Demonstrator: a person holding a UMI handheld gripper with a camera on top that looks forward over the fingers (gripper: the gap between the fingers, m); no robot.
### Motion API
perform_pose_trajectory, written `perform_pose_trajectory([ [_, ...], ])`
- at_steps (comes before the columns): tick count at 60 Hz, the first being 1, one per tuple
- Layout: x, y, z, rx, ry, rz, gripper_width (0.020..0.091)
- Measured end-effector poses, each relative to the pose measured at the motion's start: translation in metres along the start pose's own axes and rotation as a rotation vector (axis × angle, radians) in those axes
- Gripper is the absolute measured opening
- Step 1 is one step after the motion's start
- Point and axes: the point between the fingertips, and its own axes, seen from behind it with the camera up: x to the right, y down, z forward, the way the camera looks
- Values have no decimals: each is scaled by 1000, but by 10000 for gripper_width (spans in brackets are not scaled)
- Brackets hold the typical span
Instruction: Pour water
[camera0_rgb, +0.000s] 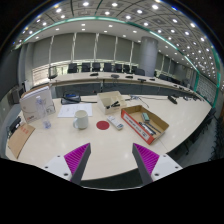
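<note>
My gripper (111, 160) is open above the near edge of a pale round-cornered table (60, 150), nothing between its purple-padded fingers (78, 157). Well beyond the fingers a white mug (81, 119) stands on the table. To its right lies a small red round coaster (103, 125). I see no bottle or jug clearly among the things on the table.
An open wooden box (146, 122) with small items lies to the right of the coaster. A white boxy device (37, 104) stands at the left, a tan board (20, 141) at the table's left edge. Office chairs (95, 68) and desks fill the room behind.
</note>
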Motion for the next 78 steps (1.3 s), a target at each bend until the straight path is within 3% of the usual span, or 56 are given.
perform_pose_trajectory([
  [12, -59, 1, 16, -11, -72, -7, 860],
  [30, -232, -7, 50, 8, -247, -71, 861],
  [48, -405, -50, 149, 160, -318, -116, 861],
  [63, -469, -75, 238, 229, -324, -69, 850],
  [68, -478, -75, 262, 233, -315, -65, 786],
  [76, -478, -80, 283, 252, -284, -35, 537],
  [78, -478, -82, 287, 260, -278, -36, 518],
])
